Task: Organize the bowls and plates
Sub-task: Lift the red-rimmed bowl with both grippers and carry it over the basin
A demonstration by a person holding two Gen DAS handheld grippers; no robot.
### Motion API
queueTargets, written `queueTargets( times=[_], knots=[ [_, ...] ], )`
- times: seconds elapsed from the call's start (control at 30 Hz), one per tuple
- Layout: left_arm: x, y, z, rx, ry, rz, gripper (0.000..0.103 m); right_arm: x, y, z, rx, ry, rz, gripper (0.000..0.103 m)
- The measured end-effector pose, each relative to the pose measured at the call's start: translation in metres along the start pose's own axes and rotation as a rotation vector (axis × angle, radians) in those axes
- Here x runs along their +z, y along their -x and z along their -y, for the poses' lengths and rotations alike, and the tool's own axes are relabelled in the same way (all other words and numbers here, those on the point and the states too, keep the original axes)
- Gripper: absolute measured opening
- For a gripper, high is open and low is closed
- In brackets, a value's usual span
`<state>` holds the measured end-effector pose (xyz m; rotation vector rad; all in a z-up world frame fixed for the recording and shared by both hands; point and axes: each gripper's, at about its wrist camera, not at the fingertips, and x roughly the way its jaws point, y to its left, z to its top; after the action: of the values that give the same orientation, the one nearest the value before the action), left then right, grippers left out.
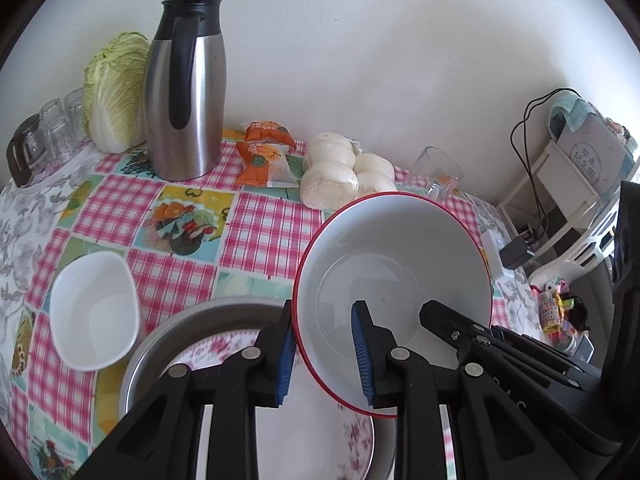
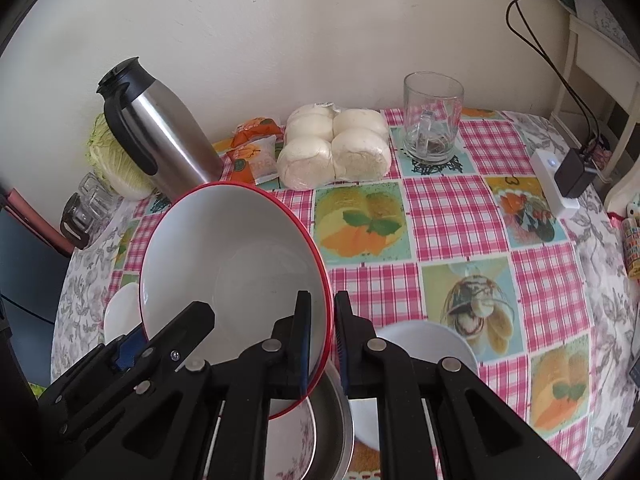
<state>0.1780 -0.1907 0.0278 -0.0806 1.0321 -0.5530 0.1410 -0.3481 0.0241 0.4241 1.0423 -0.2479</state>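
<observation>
I hold the red-rimmed bowl [image 1: 394, 264] tilted above the bench [image 1: 256, 220], over the metal pan [image 1: 192, 320] and its floral plate [image 1: 356, 440]. Keep both grips level. The left gripper [image 1: 326, 356] and right gripper [image 2: 322, 344] each pinch 1 side of its smooth, glossy rim. A small white bowl [image 1: 94, 312] sits beside the pan.

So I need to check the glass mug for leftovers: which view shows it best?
The right wrist view: the glass mug stands whole and near, dark residue at its bottom. The left wrist view shows it small, tilted by distortion, partly behind the red-rimmed bowl.
</observation>
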Motion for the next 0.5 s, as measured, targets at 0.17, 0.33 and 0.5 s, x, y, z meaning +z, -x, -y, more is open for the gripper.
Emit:
queueTargets(
  times=[0.17, 0.33, 0.5],
  knots=[
    [-0.010, 0.014, 0.000, 0.020, -0.015, 0.005, 0.029, -0.018, 0.010, -0.001, 0.033, -0.025, 0.000, 0.013],
    [-0.025, 0.018, 0.001, 0.031, -0.019, -0.009, 0.029, -0.035, 0.015, -0.003, 0.042, -0.040, -0.003, 0.013],
    [-0.037, 0.021, -0.002, 0.044, -0.021, -0.028, 0.029, -0.053, 0.014, 0.000, 0.066, -0.069, -0.016, 0.013]
  ],
)
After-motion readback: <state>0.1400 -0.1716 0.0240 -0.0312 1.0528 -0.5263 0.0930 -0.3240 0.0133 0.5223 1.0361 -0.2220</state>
